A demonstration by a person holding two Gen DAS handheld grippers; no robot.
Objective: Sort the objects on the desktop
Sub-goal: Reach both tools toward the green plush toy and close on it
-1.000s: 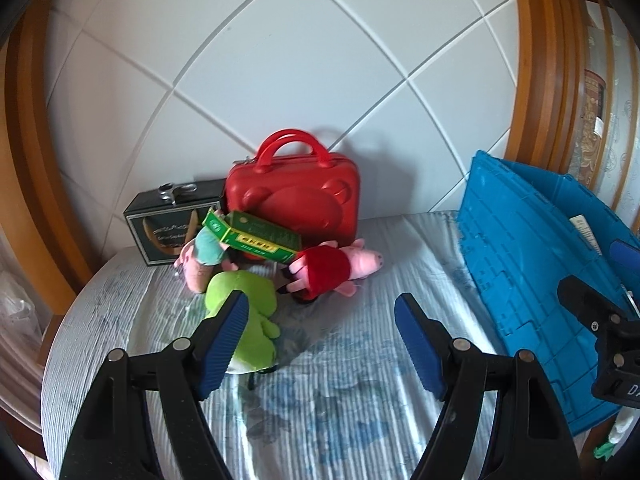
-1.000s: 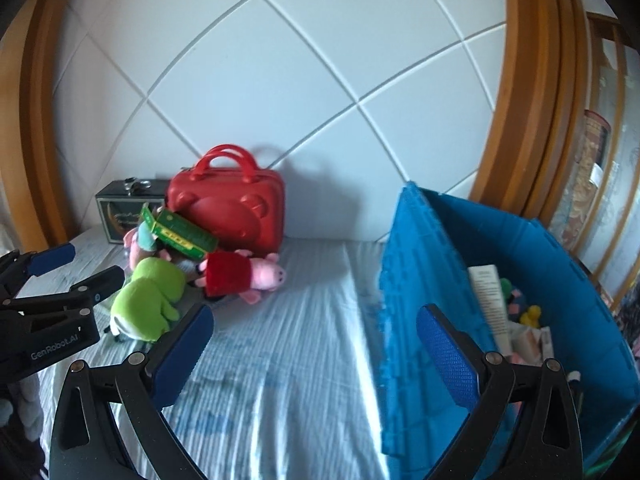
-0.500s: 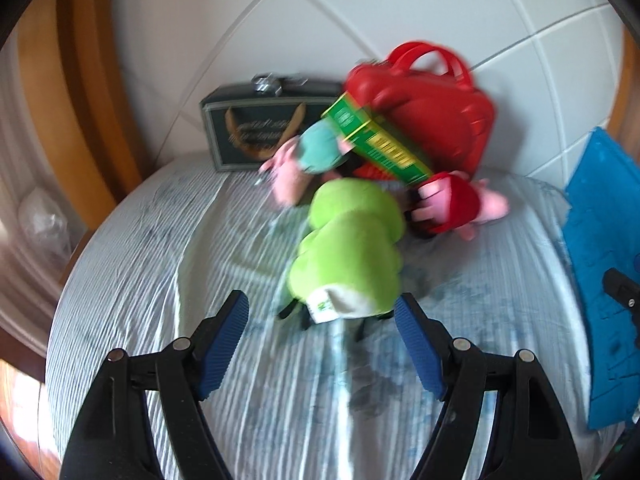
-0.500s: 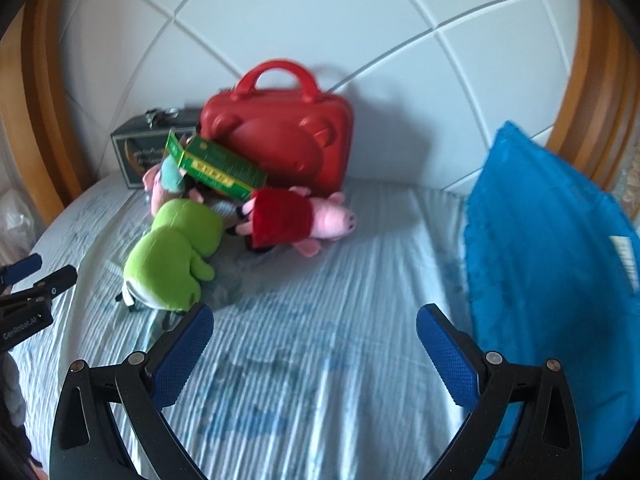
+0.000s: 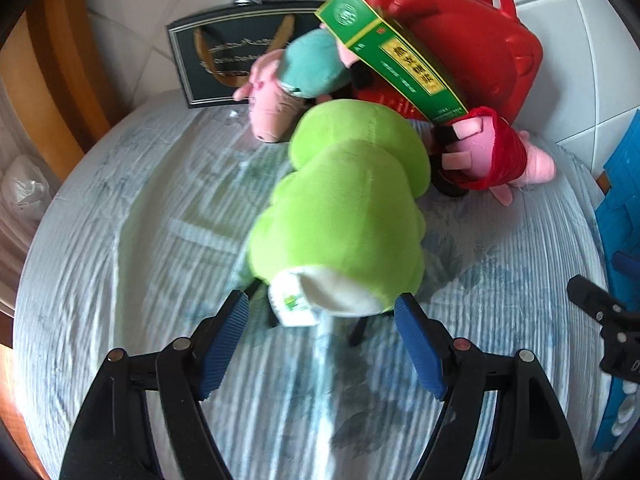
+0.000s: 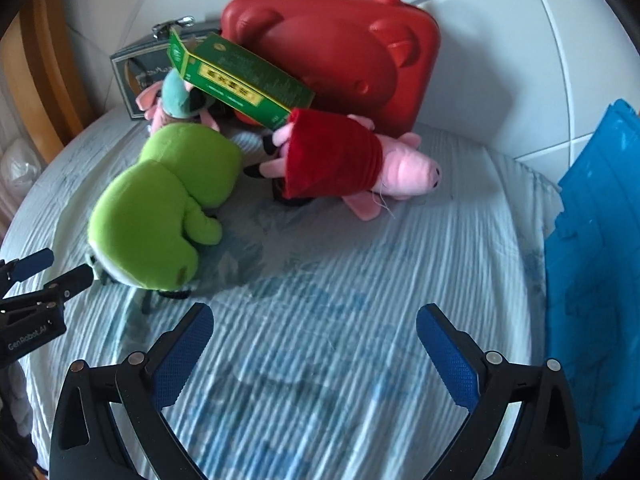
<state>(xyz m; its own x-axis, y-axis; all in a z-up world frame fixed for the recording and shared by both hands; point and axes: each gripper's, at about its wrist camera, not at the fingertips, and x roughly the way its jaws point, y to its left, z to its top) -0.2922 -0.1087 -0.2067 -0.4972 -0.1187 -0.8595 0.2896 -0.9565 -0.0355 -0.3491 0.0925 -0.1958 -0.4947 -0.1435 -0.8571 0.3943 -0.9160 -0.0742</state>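
Note:
A green plush toy (image 5: pixel 344 208) lies on the striped cloth, its near end between the tips of my open left gripper (image 5: pixel 322 304); it also shows in the right wrist view (image 6: pixel 160 204). Behind it lie a pink pig plush in a red dress (image 6: pixel 352 164), a pink pig plush in teal (image 5: pixel 296 72), and a green box (image 5: pixel 392 56) leaning on a red case (image 6: pixel 332 52). My right gripper (image 6: pixel 314 320) is open and empty over the cloth, short of the red-dress pig.
A dark tin box (image 5: pixel 224 56) stands at the back left by the wall. A blue crate (image 6: pixel 596 280) stands at the right. A wooden frame (image 5: pixel 60 60) borders the left side.
Both grippers have moved forward and down toward the toys. The left gripper now has the green plush's near end between its open fingers. The right has swung left away from the crate.

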